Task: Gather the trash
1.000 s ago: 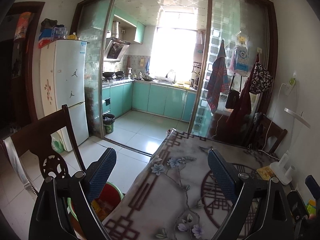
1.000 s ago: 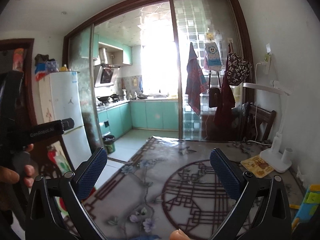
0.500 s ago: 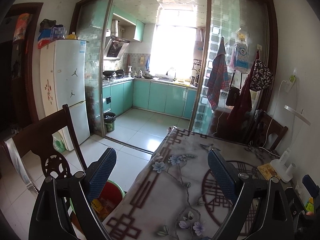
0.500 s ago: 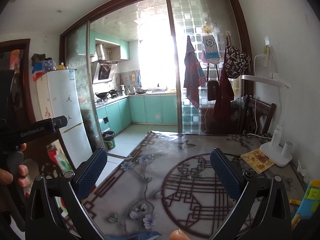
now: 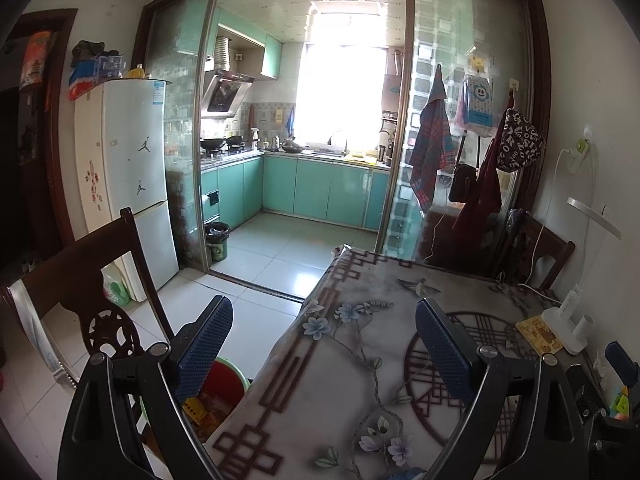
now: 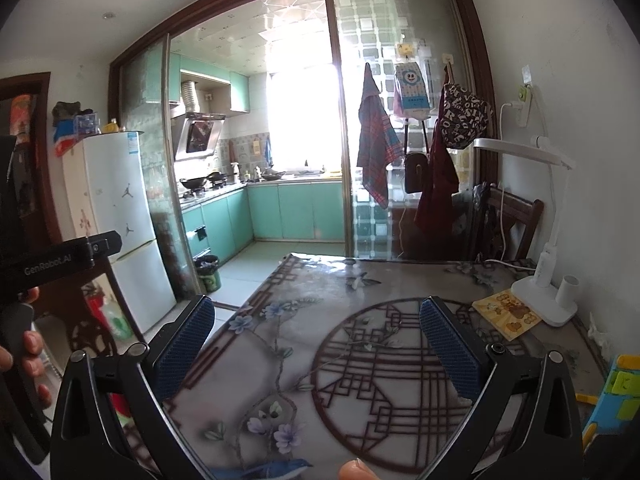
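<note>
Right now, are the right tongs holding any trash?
No, the right tongs are wide open with only the patterned floral tablecloth visible between their blue pads.

Before you lies the table; a lamp stands at its far right, a chair and bucket to its left, the kitchen behind.

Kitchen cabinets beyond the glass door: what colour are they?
Turquoise green cabinets, both the lower ones and the wall units; clearest in the left wrist view.
</note>
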Motion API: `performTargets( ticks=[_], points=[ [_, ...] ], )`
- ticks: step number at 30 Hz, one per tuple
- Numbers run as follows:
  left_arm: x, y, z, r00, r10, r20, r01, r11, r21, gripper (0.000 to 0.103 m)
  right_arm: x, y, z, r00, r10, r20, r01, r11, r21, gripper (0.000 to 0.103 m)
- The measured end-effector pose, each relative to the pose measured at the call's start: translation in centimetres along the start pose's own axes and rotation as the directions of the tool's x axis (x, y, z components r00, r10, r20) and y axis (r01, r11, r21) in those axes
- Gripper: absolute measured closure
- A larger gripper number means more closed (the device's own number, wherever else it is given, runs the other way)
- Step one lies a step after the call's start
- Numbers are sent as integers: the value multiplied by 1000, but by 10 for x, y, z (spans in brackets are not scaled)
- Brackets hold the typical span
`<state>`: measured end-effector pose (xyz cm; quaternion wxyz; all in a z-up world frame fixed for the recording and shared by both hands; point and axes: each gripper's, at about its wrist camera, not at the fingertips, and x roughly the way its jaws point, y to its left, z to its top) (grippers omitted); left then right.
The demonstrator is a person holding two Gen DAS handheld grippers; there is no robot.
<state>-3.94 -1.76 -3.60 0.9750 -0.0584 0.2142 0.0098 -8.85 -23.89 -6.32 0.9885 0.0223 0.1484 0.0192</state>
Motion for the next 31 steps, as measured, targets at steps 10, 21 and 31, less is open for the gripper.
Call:
performTargets(
  ticks=[10,21,31],
  points=[
    [5,1,0,1000,10,-13,-10,1000,-6,10,3,-1,1,1000,7,-8,-7,1000,-2,0],
    [12,-9,0,1000,7,-11,-6,1000,14,10,7,-4,2,1000,9,-9,-9,1000,-5,0],
    [25,-21,5,999,-39,-20,40,998,40,10,14,-15,-2,1000,3,-18,-3,1000,21,0]
  ],
)
